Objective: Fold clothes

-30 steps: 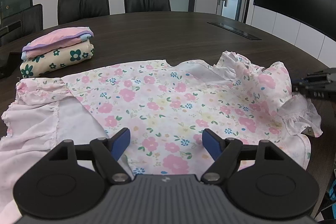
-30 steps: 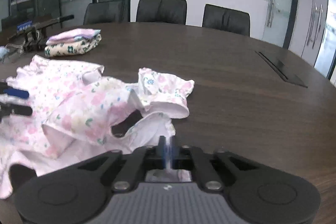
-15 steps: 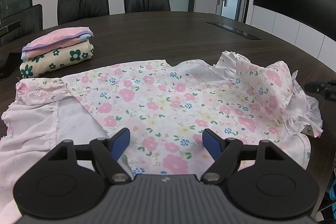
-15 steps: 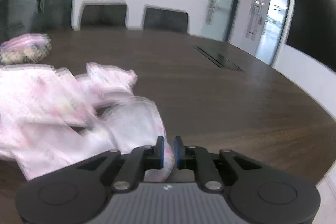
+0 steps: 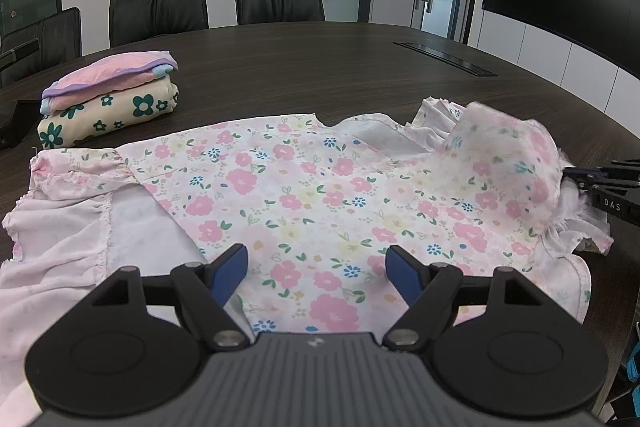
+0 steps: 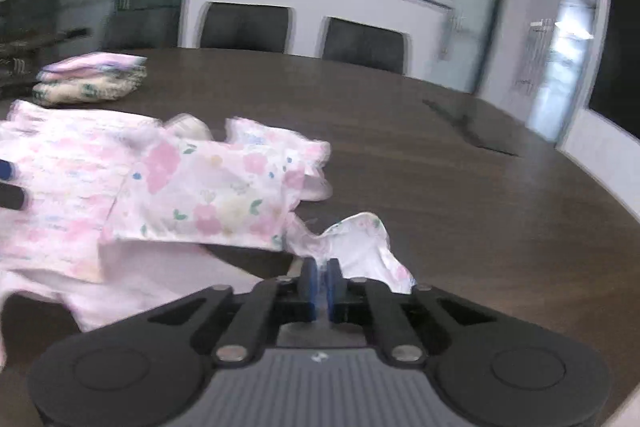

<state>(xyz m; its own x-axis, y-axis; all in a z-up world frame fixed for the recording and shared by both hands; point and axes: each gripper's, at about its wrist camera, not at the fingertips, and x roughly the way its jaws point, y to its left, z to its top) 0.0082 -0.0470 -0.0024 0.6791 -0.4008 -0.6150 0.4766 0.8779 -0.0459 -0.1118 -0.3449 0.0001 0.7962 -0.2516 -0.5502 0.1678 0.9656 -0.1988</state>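
Our right hand-held gripper (image 6: 319,285) is pinched tight on the sleeve ruffle (image 6: 360,247) at four o'clock of the floral dress (image 5: 304,199) spread on the surface (image 5: 320,67); our left hand-held gripper (image 5: 318,273) hovers wide open, empty, at six o'clock. We judge the thin frill could slip out, dropping the fold crooked.

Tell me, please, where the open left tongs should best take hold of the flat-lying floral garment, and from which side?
Probably the ruffled sleeve of the floral garment, approached from the left tongs' own side. It lies outspread at the cloth's edge, offering a free edge to pinch, mirroring the corner the right tongs pinch opposite.
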